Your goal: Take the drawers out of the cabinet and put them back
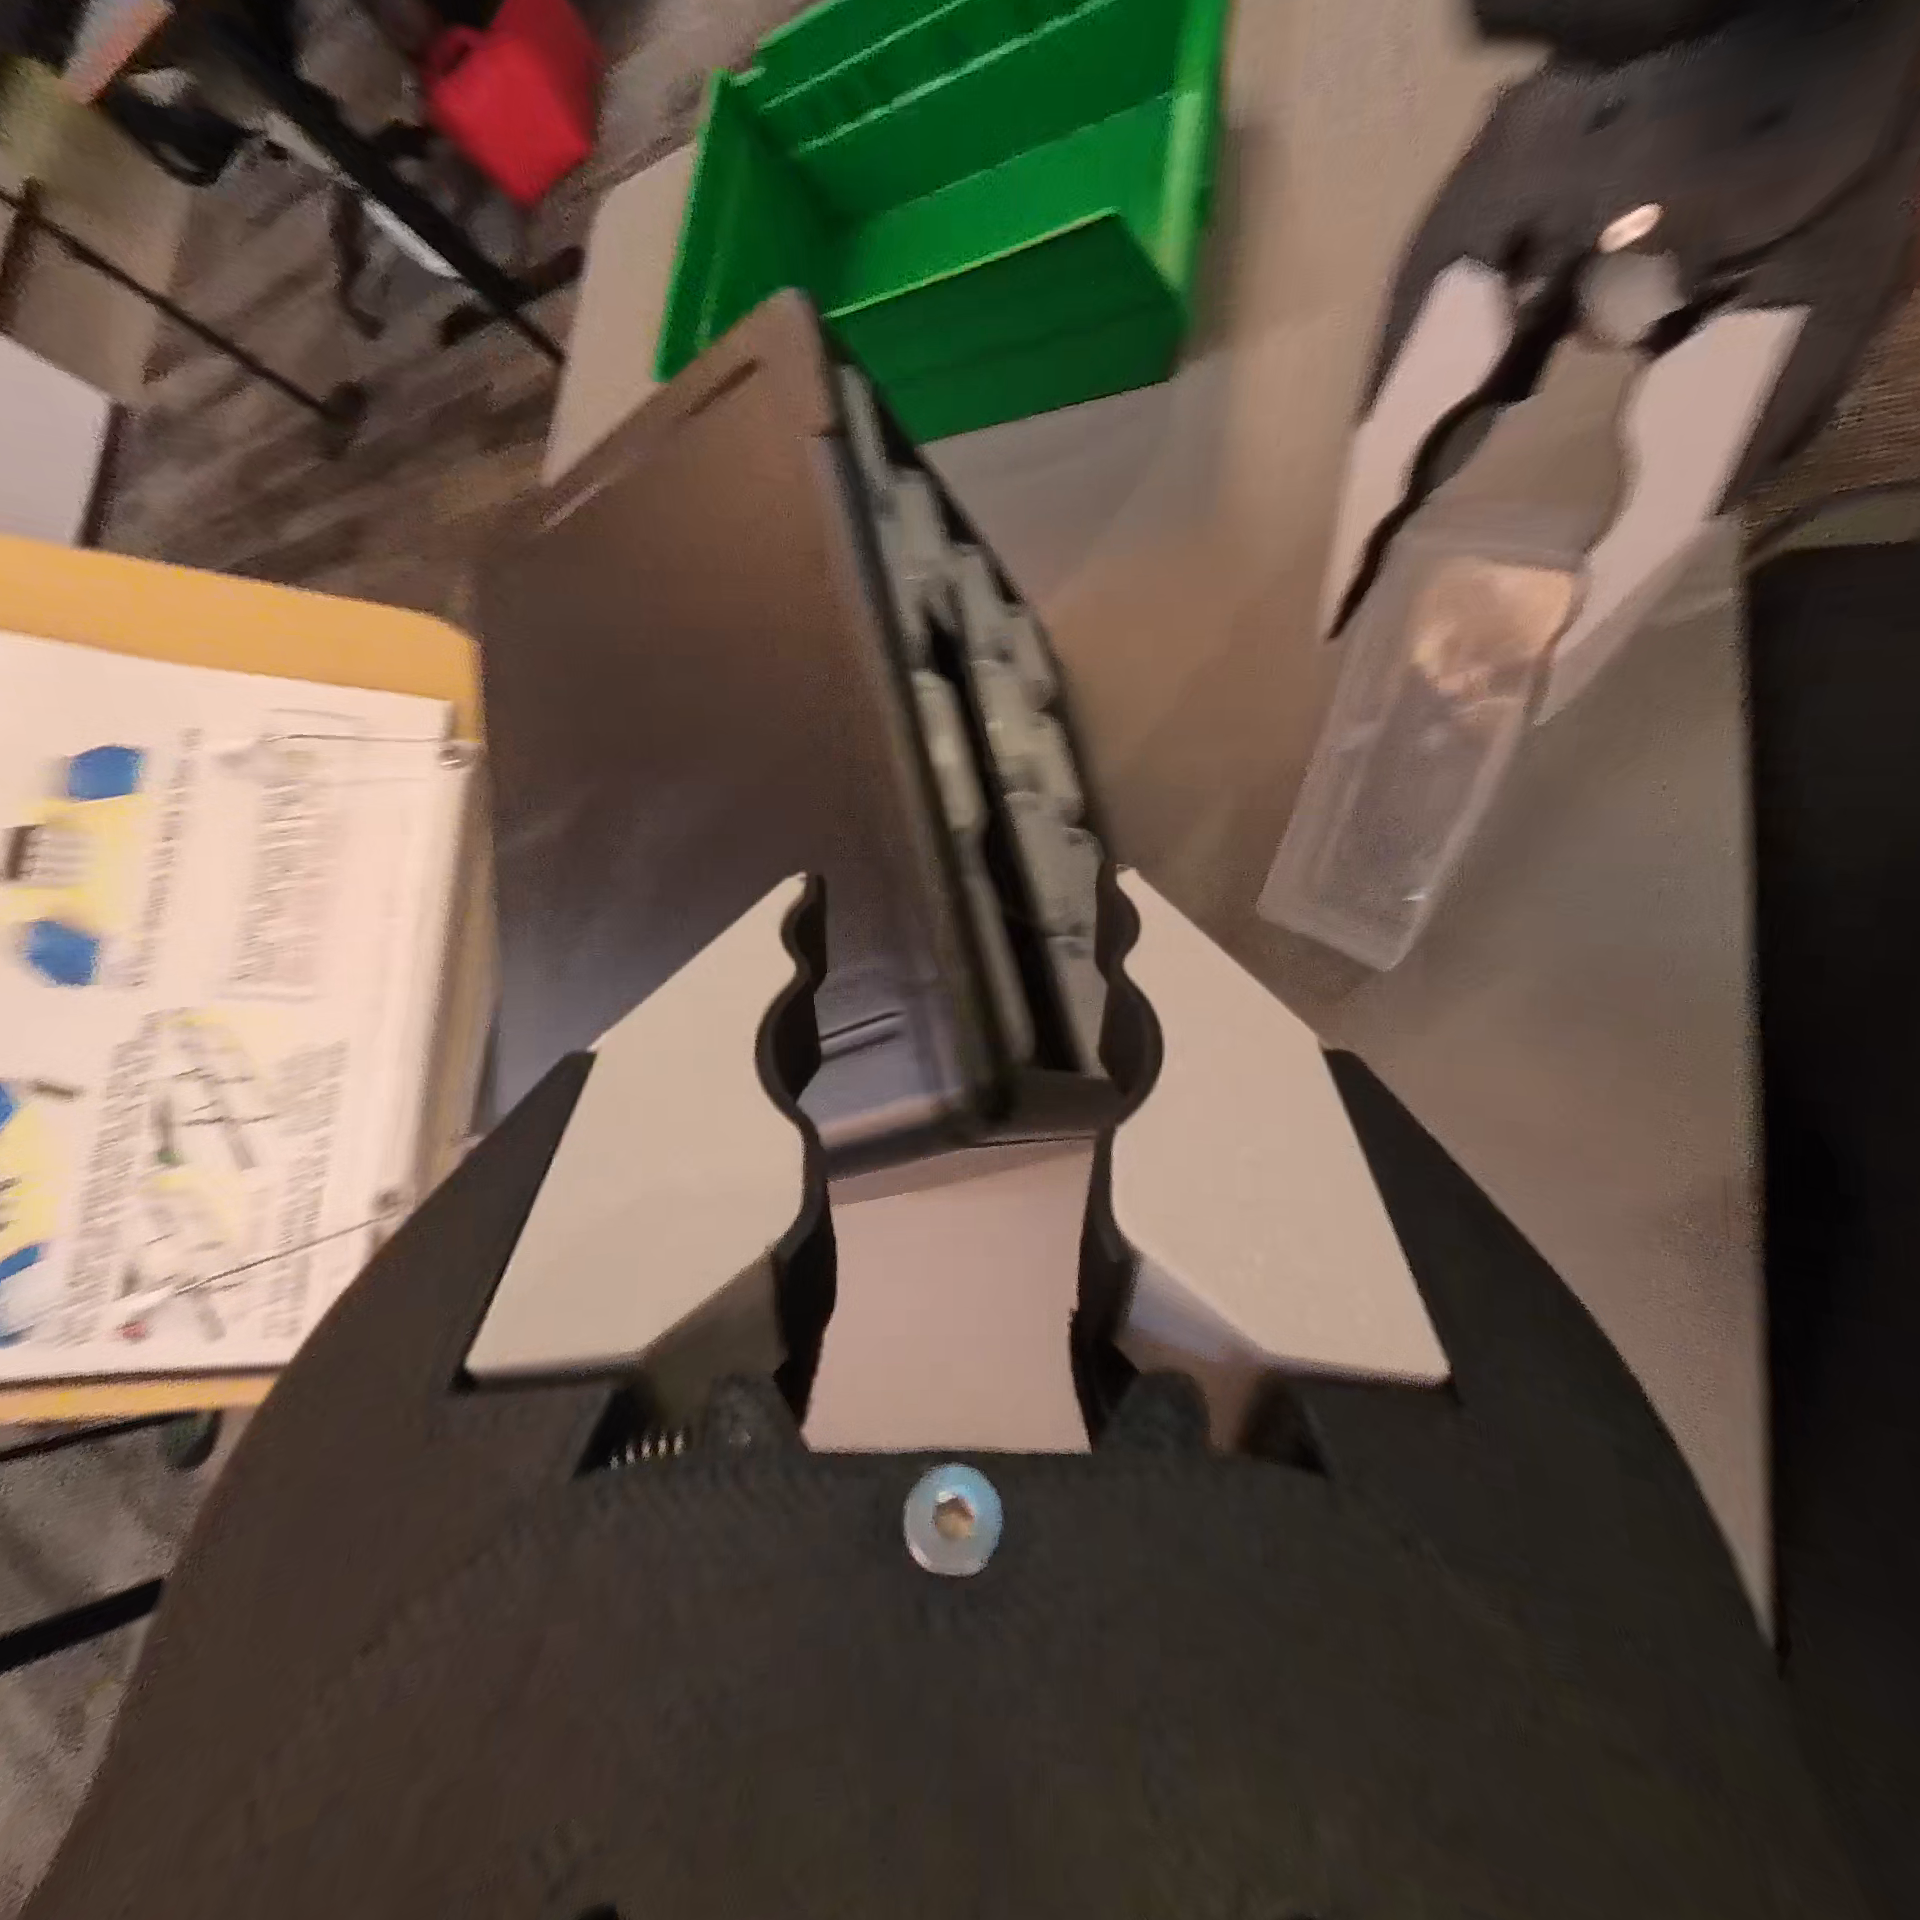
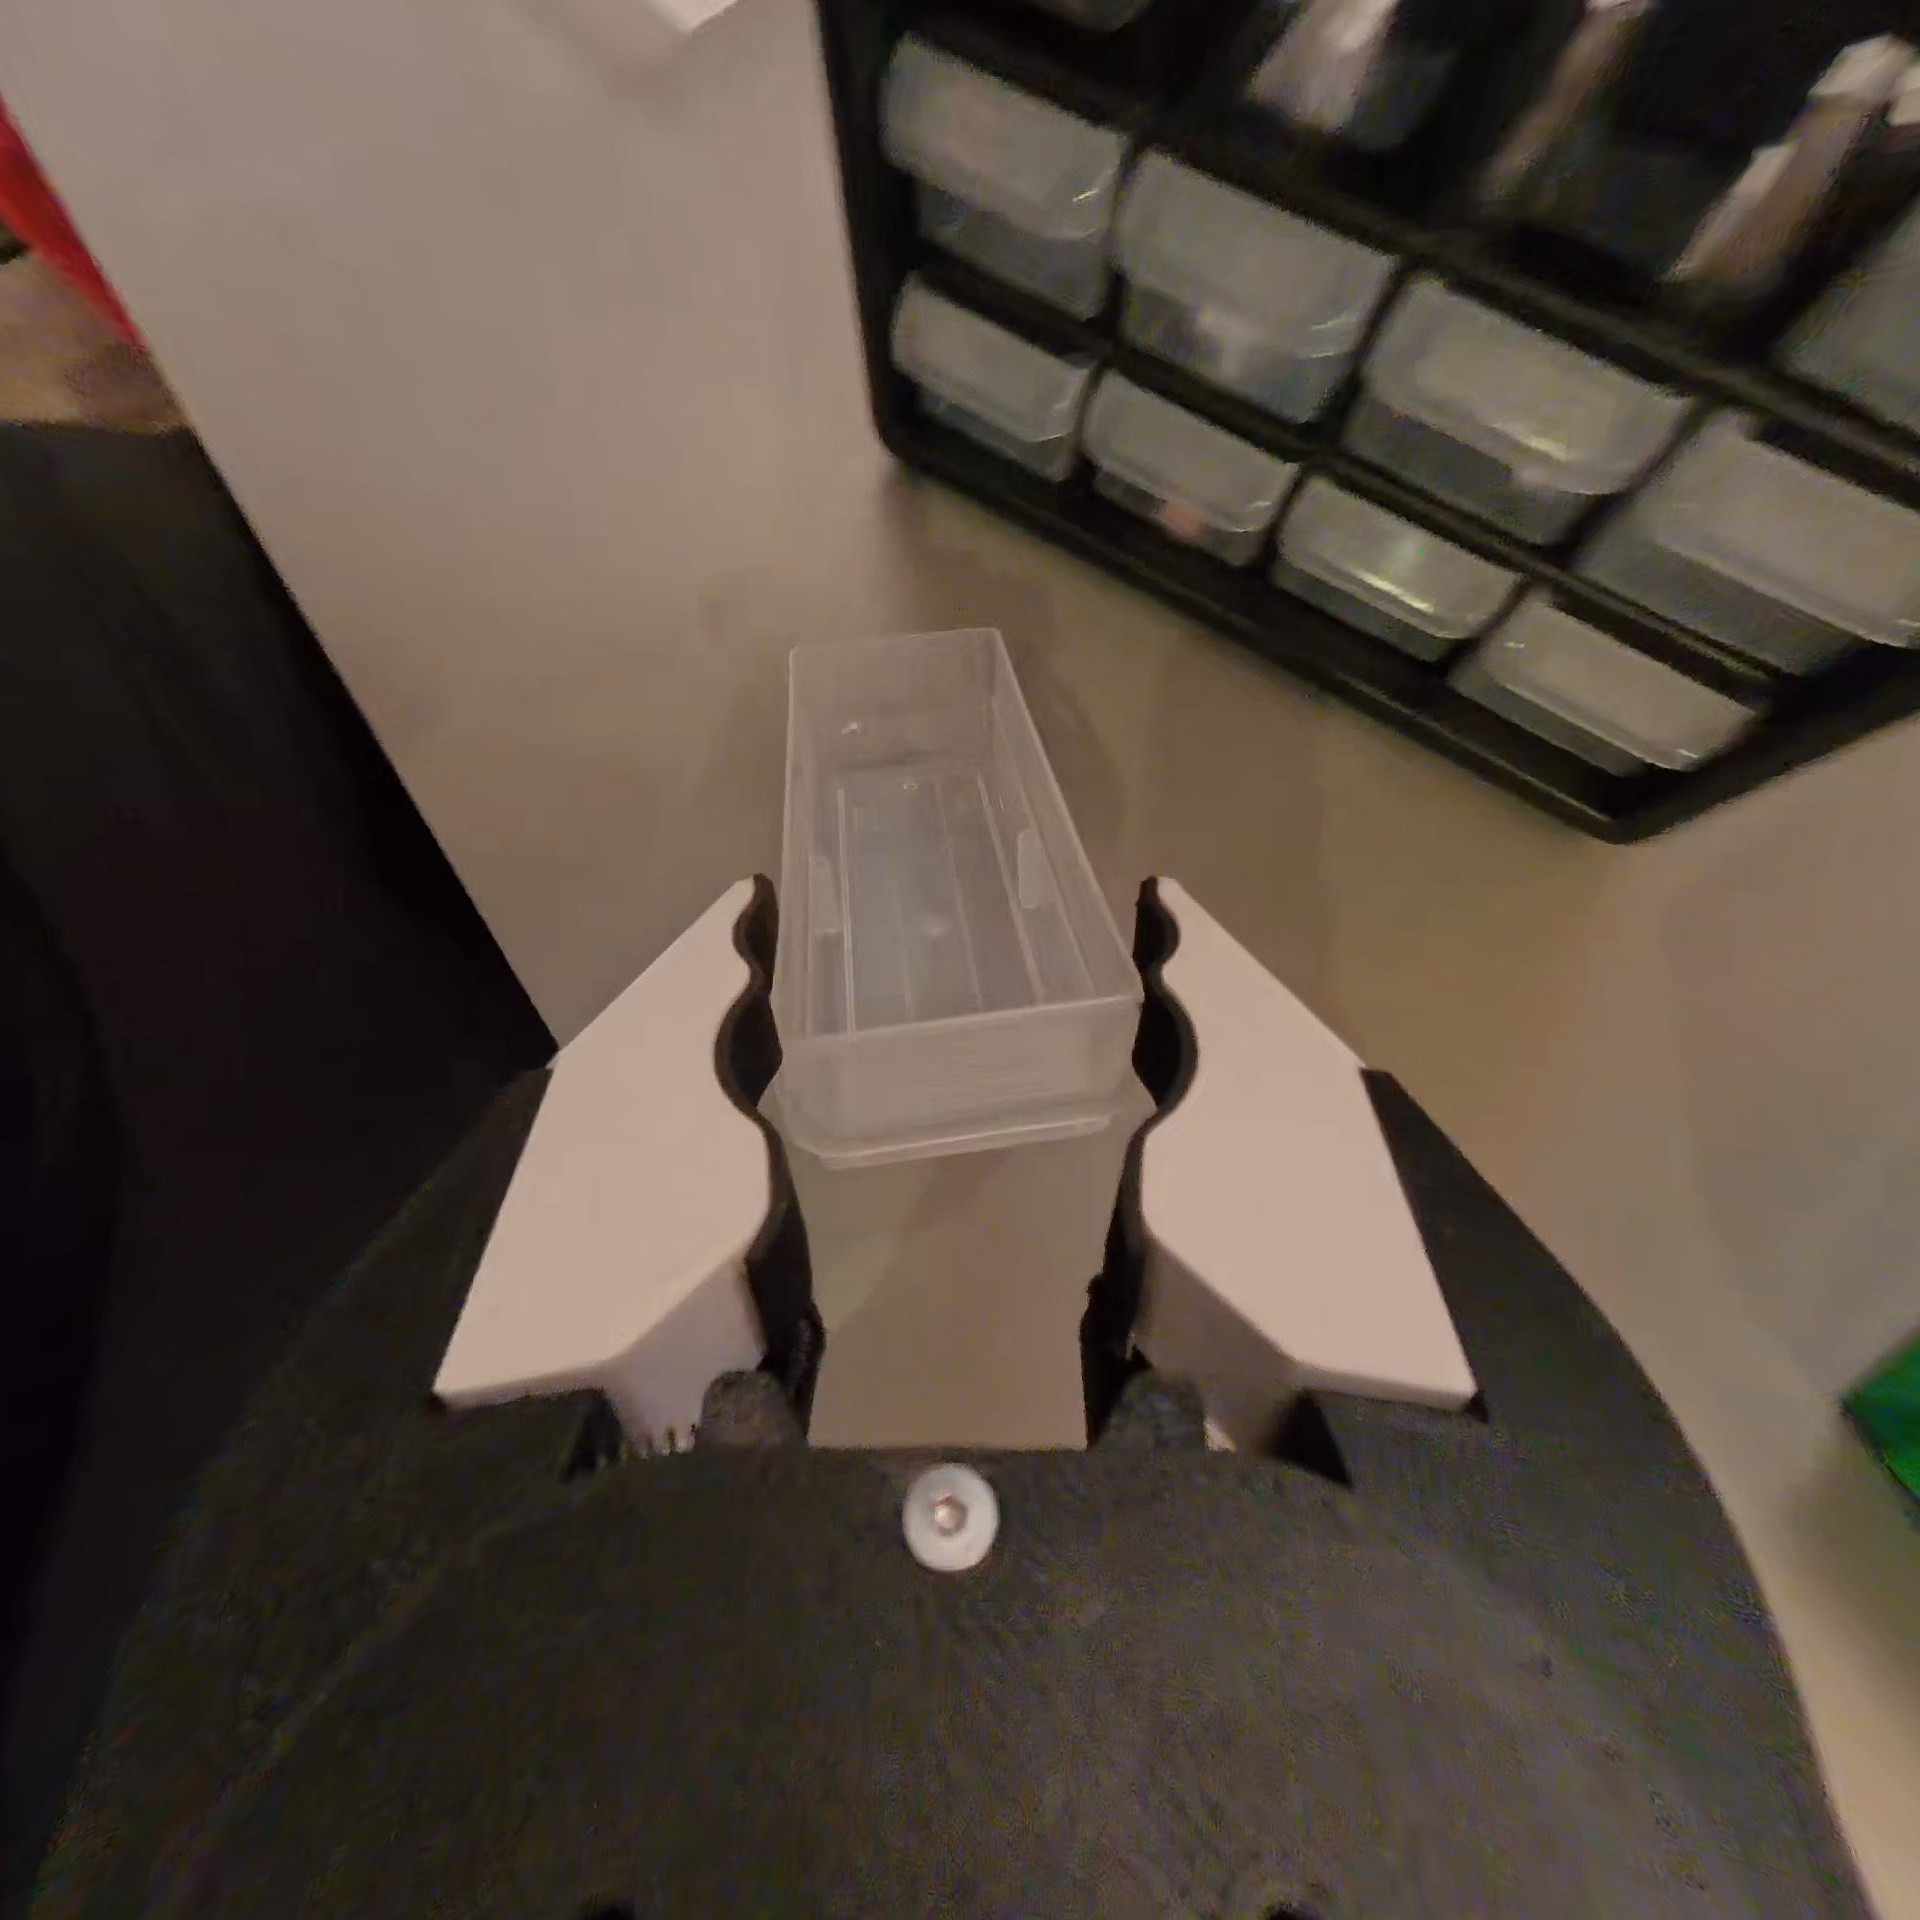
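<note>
The black cabinet (image 1: 675, 675) stands on the table; its clear drawer fronts (image 1: 997, 727) run along its right side. In the right wrist view it (image 2: 1403, 416) is at the upper right with several clear drawers in it. My left gripper (image 1: 966, 935) is open, its fingers straddling the cabinet's near front corner. My right gripper (image 2: 956, 997) is shut on a clear, empty plastic drawer (image 2: 935, 914) by its near end, off to the cabinet's front. The left wrist view shows that gripper (image 1: 1475, 540) holding the drawer (image 1: 1403, 748) tilted above the table.
A green bin (image 1: 966, 208) sits behind the cabinet. Printed sheets on a yellow folder (image 1: 208, 987) lie to the left. A red thing (image 1: 509, 94) and black racks are at the far left. A white panel (image 2: 468, 364) stands left of the cabinet. The table (image 2: 1455, 1039) is beige.
</note>
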Tool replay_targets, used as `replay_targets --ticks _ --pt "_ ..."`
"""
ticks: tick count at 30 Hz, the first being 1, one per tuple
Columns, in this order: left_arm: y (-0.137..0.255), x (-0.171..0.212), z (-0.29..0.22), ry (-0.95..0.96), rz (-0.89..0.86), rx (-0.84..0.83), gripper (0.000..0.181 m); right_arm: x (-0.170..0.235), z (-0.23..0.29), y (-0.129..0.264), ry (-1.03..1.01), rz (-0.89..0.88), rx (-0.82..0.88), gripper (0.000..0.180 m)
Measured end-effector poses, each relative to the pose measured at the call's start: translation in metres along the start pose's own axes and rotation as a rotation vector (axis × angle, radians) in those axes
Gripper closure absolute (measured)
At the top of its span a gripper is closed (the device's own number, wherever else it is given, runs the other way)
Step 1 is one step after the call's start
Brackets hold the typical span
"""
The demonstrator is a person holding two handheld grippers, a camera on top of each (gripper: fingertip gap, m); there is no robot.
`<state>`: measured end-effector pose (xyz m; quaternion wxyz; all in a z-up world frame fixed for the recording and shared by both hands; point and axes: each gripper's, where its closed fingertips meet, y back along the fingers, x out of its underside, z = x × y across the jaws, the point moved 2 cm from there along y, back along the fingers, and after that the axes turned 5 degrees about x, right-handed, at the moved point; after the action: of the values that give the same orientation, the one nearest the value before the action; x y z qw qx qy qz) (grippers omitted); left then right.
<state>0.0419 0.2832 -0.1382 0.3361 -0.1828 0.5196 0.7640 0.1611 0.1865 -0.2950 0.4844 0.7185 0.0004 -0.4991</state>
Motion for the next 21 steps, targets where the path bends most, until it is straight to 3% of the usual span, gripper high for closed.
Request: replay_targets --ticks 1,8,17,21 --pt "0.001 0.001 0.014 0.004 0.008 -0.023 0.131 -0.001 -0.005 0.006 -0.026 -0.017 0.028 0.111" --pt "-0.023 0.007 0.067 0.070 0.020 -0.046 0.130 -0.005 -0.025 0.028 -0.119 -0.085 0.098 0.112" --pt "-0.049 0.014 0.098 0.129 0.086 -0.035 0.128 -0.059 -0.051 0.083 -0.245 -0.350 0.270 0.113" --pt "-0.063 0.017 0.103 0.181 0.091 0.011 0.130 -0.065 -0.063 0.077 -0.304 -0.369 0.334 0.113"
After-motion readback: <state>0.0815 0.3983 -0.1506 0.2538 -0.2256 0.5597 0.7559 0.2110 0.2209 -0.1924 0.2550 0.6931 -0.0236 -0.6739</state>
